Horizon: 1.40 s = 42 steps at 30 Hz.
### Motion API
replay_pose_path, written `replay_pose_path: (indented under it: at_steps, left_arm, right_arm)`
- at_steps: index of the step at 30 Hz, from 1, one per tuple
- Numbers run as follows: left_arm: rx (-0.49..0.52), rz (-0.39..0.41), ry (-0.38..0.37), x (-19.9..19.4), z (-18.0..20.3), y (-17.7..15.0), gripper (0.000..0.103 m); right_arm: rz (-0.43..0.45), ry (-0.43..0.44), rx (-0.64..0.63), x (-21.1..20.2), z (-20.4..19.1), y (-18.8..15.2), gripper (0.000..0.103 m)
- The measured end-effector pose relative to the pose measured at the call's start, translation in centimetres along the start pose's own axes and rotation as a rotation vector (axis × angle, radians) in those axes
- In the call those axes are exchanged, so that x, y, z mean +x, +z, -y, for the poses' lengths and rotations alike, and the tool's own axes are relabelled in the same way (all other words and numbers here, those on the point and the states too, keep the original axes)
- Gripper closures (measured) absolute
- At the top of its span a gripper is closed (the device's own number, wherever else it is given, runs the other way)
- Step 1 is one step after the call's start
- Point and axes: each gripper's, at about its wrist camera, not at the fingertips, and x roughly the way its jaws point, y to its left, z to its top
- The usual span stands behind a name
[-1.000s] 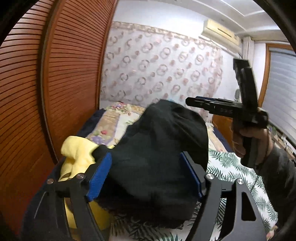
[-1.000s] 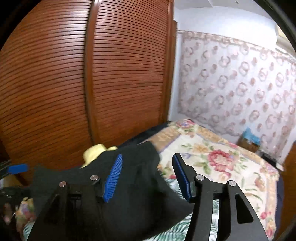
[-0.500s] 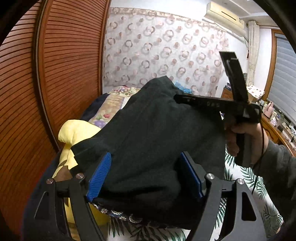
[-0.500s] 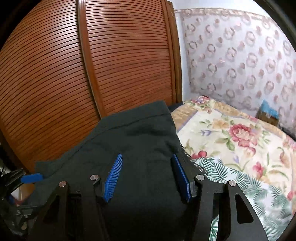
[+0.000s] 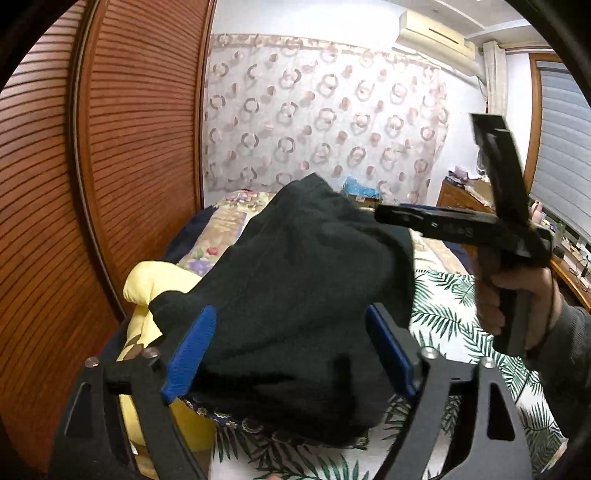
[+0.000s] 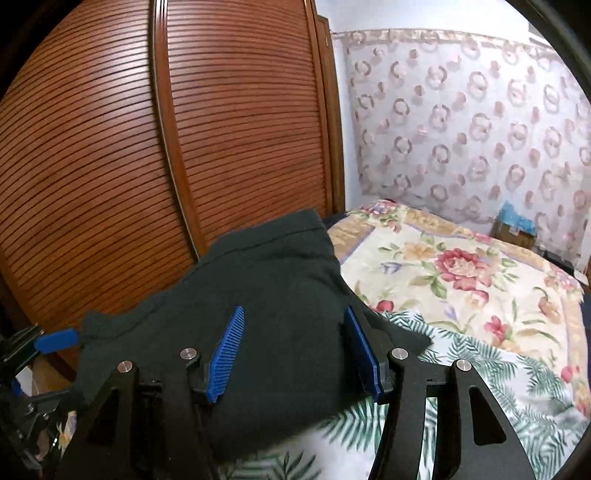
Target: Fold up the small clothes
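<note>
While the dark garment (image 5: 303,295) hangs bunched above the bed (image 6: 461,266), it fills the lower centre of both views. The left gripper (image 5: 291,347) has just been opening; the garment sits between its spread blue fingers (image 5: 188,354), but whether they press on it cannot be told. The right gripper (image 6: 295,354) likewise straddles the cloth, grip undetermined. A floral quilt and a palm-leaf sheet (image 6: 480,373) cover the bed. Slatted wooden doors (image 6: 184,147) occupy the left of the frame, a ring-patterned curtain (image 5: 321,122) the centre back, an air conditioner (image 5: 432,33) the upper right. A yellow cloth (image 5: 147,284) lies at lower left.
</note>
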Motion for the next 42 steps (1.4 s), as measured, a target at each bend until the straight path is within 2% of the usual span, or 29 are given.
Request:
replay_pose_path:
  at_steps: [6,12,15,20,26,34,42]
  left_arm:
    - [0.042,0.046,0.004,-1.8,1.9,0.4,0.001]
    - [0.058,0.05,-0.04,-3.4,4.1,0.2,0.001]
    - [0.067,0.04,-0.073,-4.2,5.6,-0.4,0.001]
    - [0.098,0.021,-0.064,-5.0,8.3,-1.6,0.001]
    - [0.123,0.021,-0.087,-6.1,11.1,-2.6,0.001]
    - [0.139,0.05,-0.118,-8.3,14.2,-2.7,0.001]
    - [0.152,0.089,-0.147,-10.0,16.7,-1.8,0.001]
  right_arm:
    - [0.028,-0.04,0.007,-6.5,-1.1,-2.1,0.045]
    - [0.049,-0.087,0.012,-13.0,-2.7,-5.0,0.045]
    - [0.057,-0.118,0.012,-16.1,-4.0,-6.4,0.041]
    - [0.079,-0.168,0.025,-21.0,-6.0,-8.9,0.03]
    - [0.105,-0.251,0.062,-26.1,-8.4,-12.1,0.025]
    - [0.173,-0.386,0.131,-33.7,-10.9,-15.0,0.024]
    - [0.219,-0.46,0.153,-38.9,-13.2,-16.0,0.024]
